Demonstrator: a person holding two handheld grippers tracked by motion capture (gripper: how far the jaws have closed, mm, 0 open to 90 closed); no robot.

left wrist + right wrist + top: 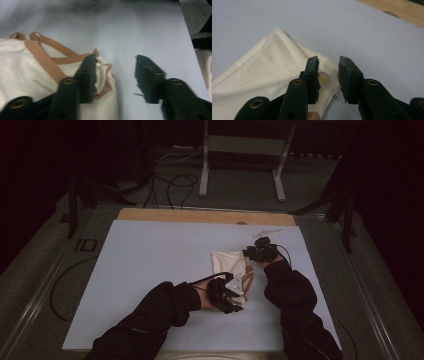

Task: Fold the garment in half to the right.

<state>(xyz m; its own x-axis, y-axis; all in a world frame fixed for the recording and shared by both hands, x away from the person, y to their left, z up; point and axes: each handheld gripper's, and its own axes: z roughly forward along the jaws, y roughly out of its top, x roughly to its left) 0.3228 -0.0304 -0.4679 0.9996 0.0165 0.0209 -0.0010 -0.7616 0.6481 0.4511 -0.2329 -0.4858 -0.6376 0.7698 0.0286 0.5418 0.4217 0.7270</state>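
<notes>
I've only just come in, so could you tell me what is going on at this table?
A person is working a cream cloth bag with tan straps on a pale board, using a handheld gripper in each hand. The left gripper stands open at the bag's strap end, one jaw on the fabric. The right gripper is open over the bag's far edge. Neither is clamping the bag, which lies flat.

A pale blue-grey sheet (150, 285) covers most of the wooden tabletop (200, 215), whose bare strip runs along the twelve o'clock edge. Beyond that edge, a white metal stand (242, 150) rises from the grey carpeted floor (240, 190) at about twelve o'clock. Black cables (172, 185) loop on the floor toward eleven o'clock. A dark tripod leg (75, 205) stands at ten o'clock, another dark stand (345, 215) at two o'clock.
</notes>
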